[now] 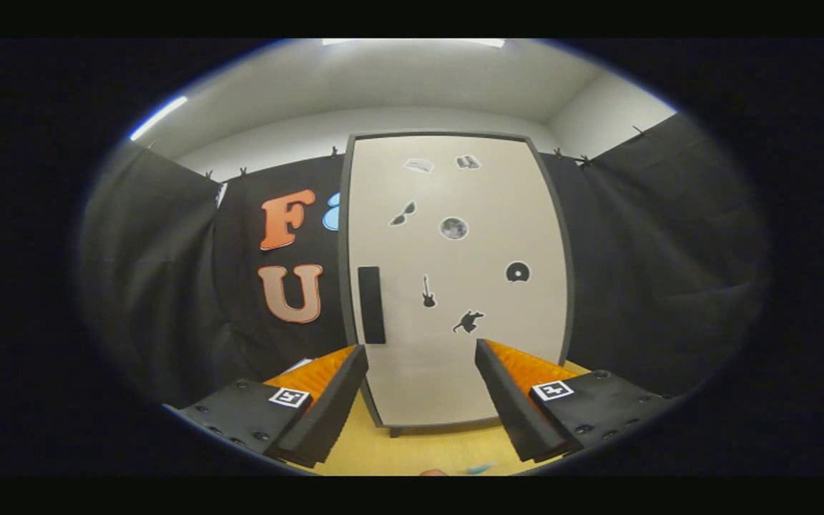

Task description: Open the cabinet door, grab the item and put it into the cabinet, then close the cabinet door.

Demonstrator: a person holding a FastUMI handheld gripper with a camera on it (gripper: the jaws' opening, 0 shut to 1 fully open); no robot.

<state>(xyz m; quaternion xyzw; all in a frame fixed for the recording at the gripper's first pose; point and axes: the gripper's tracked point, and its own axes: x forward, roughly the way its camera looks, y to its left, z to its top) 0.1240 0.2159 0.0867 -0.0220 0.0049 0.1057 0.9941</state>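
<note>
Jaws (spread, empty) facing shut cabinet door (455,286).

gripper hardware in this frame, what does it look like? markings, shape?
The gripper has two wedge-shaped fingers with ribbed inner pads. Each sits on a flat mounting block studded with round screw heads, and each block carries a square white fiducial tag with a black pattern. No cables visible.
</note>
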